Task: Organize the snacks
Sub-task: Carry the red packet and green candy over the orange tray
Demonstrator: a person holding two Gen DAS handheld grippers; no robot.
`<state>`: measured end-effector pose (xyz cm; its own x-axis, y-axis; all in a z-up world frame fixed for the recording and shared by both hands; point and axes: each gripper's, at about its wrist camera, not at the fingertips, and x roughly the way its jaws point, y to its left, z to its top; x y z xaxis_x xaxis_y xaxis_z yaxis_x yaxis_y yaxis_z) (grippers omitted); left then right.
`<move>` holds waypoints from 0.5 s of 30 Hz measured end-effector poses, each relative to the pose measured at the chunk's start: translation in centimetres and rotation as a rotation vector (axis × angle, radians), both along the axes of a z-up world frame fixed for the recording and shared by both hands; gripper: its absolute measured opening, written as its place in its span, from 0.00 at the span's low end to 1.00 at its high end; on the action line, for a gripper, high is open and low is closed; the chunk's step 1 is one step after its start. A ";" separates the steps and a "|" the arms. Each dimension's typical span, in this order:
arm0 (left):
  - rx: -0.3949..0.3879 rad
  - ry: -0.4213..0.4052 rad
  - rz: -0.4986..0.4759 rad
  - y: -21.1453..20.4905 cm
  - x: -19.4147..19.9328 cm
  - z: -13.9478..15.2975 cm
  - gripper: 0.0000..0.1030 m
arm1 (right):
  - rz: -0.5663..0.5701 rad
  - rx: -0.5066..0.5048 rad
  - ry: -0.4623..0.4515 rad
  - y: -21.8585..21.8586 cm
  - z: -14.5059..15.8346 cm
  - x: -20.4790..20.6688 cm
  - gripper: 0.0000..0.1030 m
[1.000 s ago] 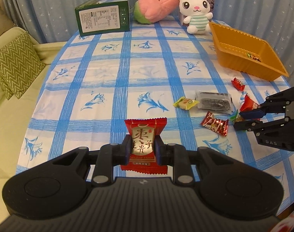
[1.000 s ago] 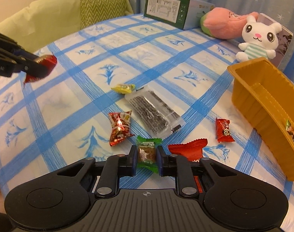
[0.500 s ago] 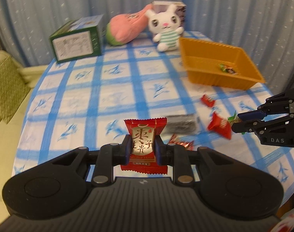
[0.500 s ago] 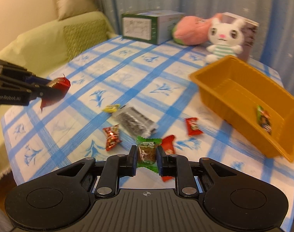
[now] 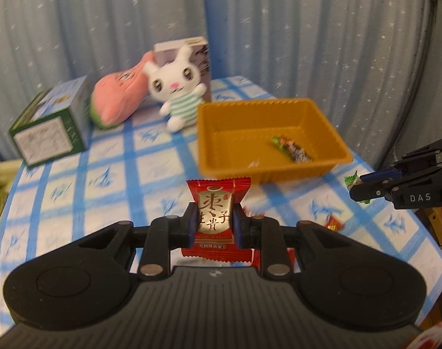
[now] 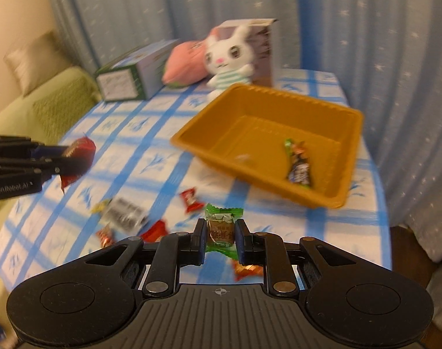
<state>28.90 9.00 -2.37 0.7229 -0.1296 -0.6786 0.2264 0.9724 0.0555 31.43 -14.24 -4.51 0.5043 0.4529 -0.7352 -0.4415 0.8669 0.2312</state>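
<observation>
While left jaws clamp the red packet (image 5: 215,218), right jaws pinch the green candy (image 6: 222,228).

Motion blur softens both wrist views: the loose snacks (image 6: 125,218) on the checked tablecloth (image 6: 151,133) smear into streaks, their labels unreadable. The wrapper (image 6: 299,165) in the orange tray (image 6: 322,200) is too blurred to identify. The left gripper (image 5: 215,223) hides what may be another red packet (image 5: 333,223) beneath its right finger. The sofa (image 6: 32,107) is cut off at the frame's left edge.
</observation>
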 end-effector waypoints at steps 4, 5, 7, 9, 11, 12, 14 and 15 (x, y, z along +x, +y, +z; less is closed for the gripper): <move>0.000 -0.012 -0.026 -1.7 3.3 0.7 0.22 | -0.042 0.026 -0.011 -1.4 0.8 2.4 0.20; -0.002 -0.015 -0.031 -2.0 4.2 0.8 0.22 | -0.050 0.032 -0.012 -1.6 0.9 3.1 0.20; -0.007 -0.014 -0.035 -2.5 6.0 1.0 0.22 | -0.065 0.047 -0.016 -1.8 1.0 4.5 0.20; -0.002 -0.015 -0.044 -3.2 7.5 1.2 0.22 | -0.080 0.060 -0.016 -2.0 1.0 5.9 0.20; -0.002 -0.014 -0.049 -3.7 9.1 1.3 0.22 | -0.091 0.070 -0.019 -2.0 1.0 7.4 0.20; -0.003 -0.013 -0.053 -3.9 9.8 1.3 0.22 | -0.095 0.076 -0.020 -2.0 1.0 8.1 0.20; -0.008 -0.007 -0.055 -4.3 11.3 1.2 0.22 | -0.105 0.089 -0.018 -1.9 0.8 9.6 0.20; -0.008 -0.004 -0.057 -4.5 11.9 1.1 0.22 | -0.111 0.095 -0.019 -1.9 0.8 10.3 0.20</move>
<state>40.84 4.53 -1.26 0.7167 -0.1760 -0.6748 0.2809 0.9585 0.0483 41.68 -16.09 -3.75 0.5687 0.4608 -0.6814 -0.3492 0.8853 0.3071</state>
